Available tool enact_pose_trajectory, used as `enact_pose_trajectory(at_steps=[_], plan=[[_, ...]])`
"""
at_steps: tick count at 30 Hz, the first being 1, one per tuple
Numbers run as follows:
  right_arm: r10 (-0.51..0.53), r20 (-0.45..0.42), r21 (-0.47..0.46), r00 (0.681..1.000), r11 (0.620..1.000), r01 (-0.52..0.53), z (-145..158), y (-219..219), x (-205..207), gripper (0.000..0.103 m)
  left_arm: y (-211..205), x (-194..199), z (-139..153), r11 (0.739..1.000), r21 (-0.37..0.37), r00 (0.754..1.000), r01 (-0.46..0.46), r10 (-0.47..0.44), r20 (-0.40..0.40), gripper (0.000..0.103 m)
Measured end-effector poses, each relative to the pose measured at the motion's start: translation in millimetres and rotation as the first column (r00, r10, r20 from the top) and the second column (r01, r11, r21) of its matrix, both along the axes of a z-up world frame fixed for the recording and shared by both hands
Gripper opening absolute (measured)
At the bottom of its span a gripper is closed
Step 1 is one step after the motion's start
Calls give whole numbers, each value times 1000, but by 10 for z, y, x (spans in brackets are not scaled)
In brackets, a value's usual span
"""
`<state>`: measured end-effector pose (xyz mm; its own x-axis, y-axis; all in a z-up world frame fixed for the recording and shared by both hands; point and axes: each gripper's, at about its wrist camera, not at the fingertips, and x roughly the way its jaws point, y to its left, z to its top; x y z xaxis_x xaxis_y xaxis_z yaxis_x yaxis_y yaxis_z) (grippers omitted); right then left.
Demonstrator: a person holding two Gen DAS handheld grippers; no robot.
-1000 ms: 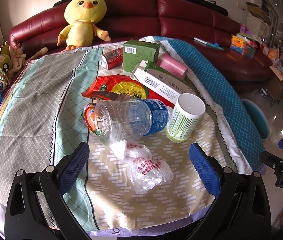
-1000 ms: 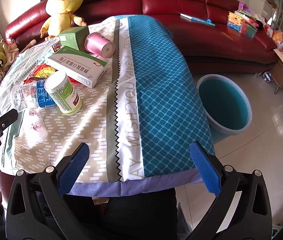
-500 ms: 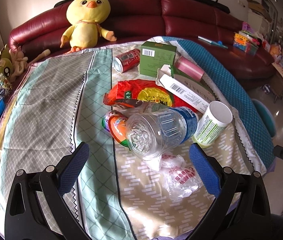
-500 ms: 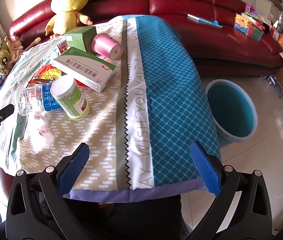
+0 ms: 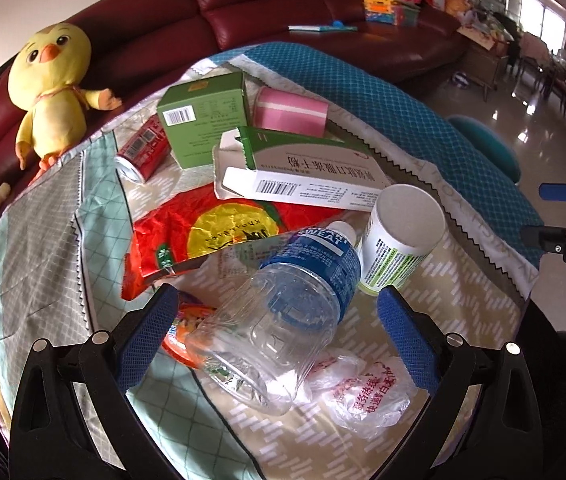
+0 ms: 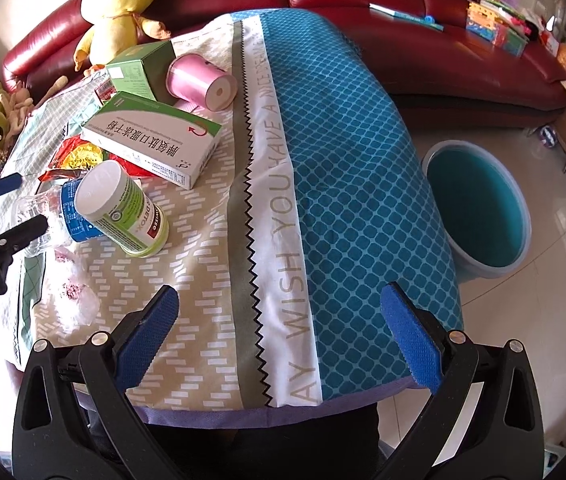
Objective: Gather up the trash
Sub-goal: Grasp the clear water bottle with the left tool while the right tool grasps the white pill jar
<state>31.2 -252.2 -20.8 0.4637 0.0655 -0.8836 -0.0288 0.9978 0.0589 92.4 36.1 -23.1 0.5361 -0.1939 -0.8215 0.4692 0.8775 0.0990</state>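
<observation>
Patterned cloth (image 6: 219, 280) covers the table; left gripper (image 5: 279, 336) fingers spread wide around the lying clear bottle (image 5: 283, 312), not touching. Right gripper (image 6: 279, 332) is spread over bare cloth. Only its view shows the teal bucket (image 6: 479, 208) whole; bottle there is half hidden

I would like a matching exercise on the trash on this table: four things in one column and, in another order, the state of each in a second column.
Things
1. plastic bottle
2. white canister
3. soda can
4. white medicine box

States
A. red, on its side beside the green box
B. end flap open, resting on the red wrapper
C. clear, lying between the open left tongs
D. green label, tilted beside the bottle cap

Pairs: 1-C, 2-D, 3-A, 4-B
</observation>
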Motion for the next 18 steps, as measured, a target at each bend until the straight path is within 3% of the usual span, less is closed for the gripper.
enact_pose_trajectory(at_steps=[2, 4, 5, 8, 15, 18], plan=[[13, -5, 8, 1000, 1000, -13, -5, 29, 52, 97, -6, 4, -69, 1000, -10, 1000, 9, -9, -18, 87], [23, -19, 27, 1000, 999, -22, -20, 40, 131, 97, 29, 4, -132, 1000, -16, 999, -5, 4, -42, 67], [25, -26, 37, 999, 999, -24, -26, 47, 167, 97, 62, 5, -164, 999, -39, 998, -10, 8, -69, 64], [25, -37, 50, 999, 998, -24, -45, 79, 284, 97, 133, -17, -206, 998, -60, 995, -28, 22, -98, 64], [31, -46, 60, 998, 998, -28, -86, 151, 408, 97, -44, 18, -387, 999, 38, 989, 17, -11, -146, 74], [36, -51, 58, 998, 998, -33, -103, 162, 425, 97, -48, 94, -426, 1000, 4, 987, -9, 10, -159, 75]])
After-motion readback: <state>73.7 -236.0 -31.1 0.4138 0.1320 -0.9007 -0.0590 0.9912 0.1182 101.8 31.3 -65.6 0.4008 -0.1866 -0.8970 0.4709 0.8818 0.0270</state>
